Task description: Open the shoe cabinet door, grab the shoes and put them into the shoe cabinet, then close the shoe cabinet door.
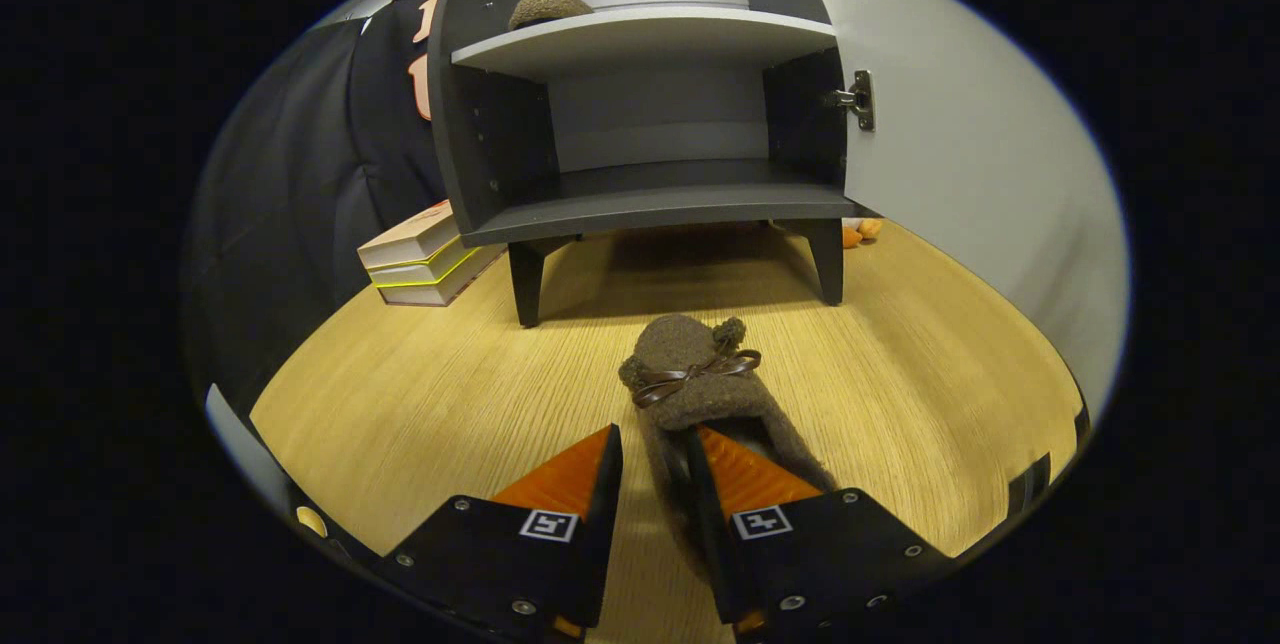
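Note:
A brown fuzzy slipper with a dark ribbon bow lies toe-forward on the wooden floor, just in front of the cabinet. My gripper is shut on its left side wall: one finger is outside the slipper, the other is inside its opening. I cannot tell whether the slipper rests on the floor or is slightly lifted. The dark grey shoe cabinet stands beyond on short legs, its white door swung open to the right on a metal hinge. A second brown slipper sits on the upper shelf. The lower shelf is bare.
A stack of books lies on the floor left of the cabinet, against the black cloth wall. Small orange objects sit on the floor behind the cabinet's right leg. Open wooden floor spreads on both sides of the slipper.

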A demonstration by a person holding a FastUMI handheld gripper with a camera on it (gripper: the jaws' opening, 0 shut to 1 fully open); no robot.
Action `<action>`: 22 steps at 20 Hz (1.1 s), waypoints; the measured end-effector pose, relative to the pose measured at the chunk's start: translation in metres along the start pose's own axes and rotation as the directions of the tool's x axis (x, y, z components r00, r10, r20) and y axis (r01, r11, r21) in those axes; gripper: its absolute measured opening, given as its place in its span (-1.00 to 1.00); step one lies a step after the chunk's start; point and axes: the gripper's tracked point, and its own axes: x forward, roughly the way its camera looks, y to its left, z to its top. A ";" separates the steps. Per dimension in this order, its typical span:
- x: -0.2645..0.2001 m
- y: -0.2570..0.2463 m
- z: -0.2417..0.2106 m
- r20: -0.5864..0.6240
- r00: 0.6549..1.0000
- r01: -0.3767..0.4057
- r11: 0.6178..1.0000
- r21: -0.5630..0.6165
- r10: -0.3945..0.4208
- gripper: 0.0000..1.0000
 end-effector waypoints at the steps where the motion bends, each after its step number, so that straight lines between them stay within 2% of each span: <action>1: 0.005 0.001 -0.002 -0.008 1.000 0.001 1.000 -0.005 -0.001 -0.17; 5: 0.027 0.001 0.001 0.005 1.000 0.007 1.000 -0.006 -0.007 -0.26; 6: 0.033 0.000 0.003 0.009 1.000 0.012 1.000 -0.008 -0.012 -0.38; 9: 0.047 0.001 0.004 0.008 1.000 0.008 1.000 0.011 -0.008 -0.53; 12: 0.046 0.002 0.014 0.030 1.000 -0.004 0.998 0.059 0.002 -0.87; 17: 0.010 -0.001 0.044 0.019 1.000 -0.013 0.992 0.122 0.010 -0.89; 22: -0.052 -0.007 0.116 0.062 0.998 -0.011 0.987 0.158 0.001 -0.90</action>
